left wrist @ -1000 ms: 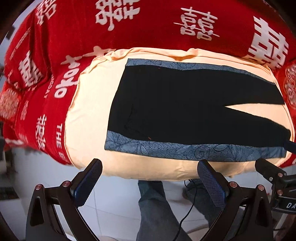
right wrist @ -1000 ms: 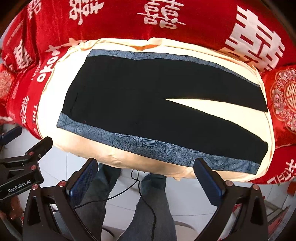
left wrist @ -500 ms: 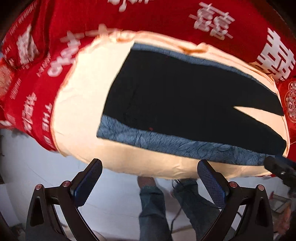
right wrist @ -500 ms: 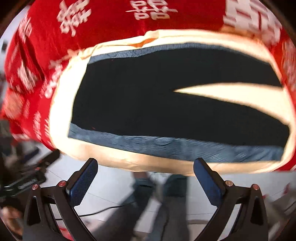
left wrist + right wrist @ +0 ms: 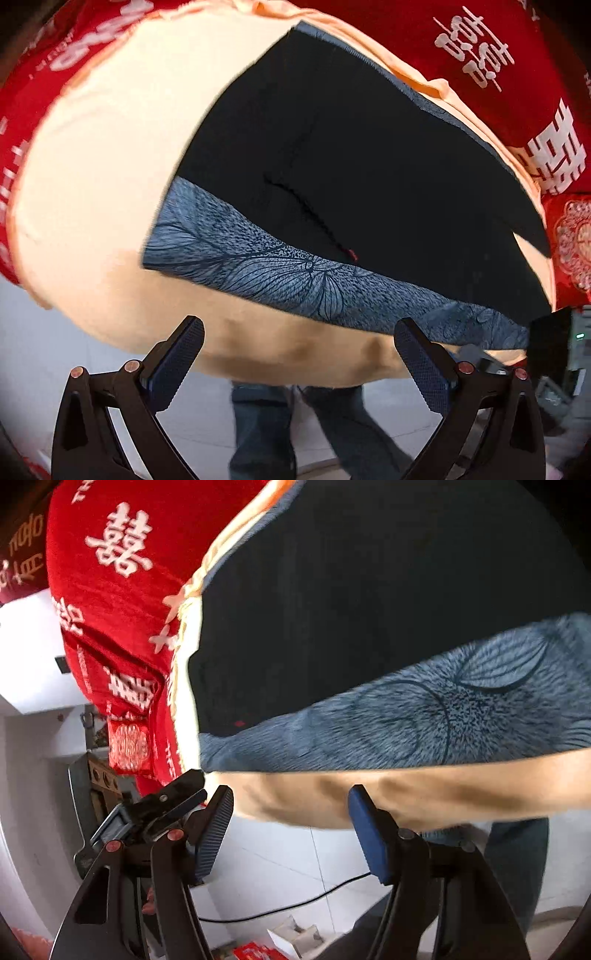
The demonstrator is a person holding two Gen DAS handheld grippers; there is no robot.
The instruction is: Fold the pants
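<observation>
Between the pads of the right gripper (image 5: pixel 291 830) nothing is caught: its jaws have just been closing partway, yet they stand apart over the peach edge of the cushion (image 5: pixel 406 794), short of the cloth. Just above them runs the blue leaf-print side stripe (image 5: pixel 424 716) of the black pants (image 5: pixel 351 590), which lie flat on the cushion, waist towards the red double-happiness blanket (image 5: pixel 118 590). To its left, close by, the tip of the left gripper (image 5: pixel 173 794) shows.

From the left wrist view, the left gripper (image 5: pixel 299 354) is wide open and empty, hanging over the cushion's (image 5: pixel 92 166) near edge below the stripe (image 5: pixel 277 269) near the waist corner of the pants (image 5: pixel 351 147). Below are a person's jeans-clad legs (image 5: pixel 262 428).

The step in hand appears to be the first pinch along the near side seam. To do it well, each gripper should probably slide its lower finger under the stripe's hem and catch only the pants, not the cushion cover. The two grips would best sit well spread along the seam, so the leg lifts evenly. Closing too early risks pinching only cushion fabric.
</observation>
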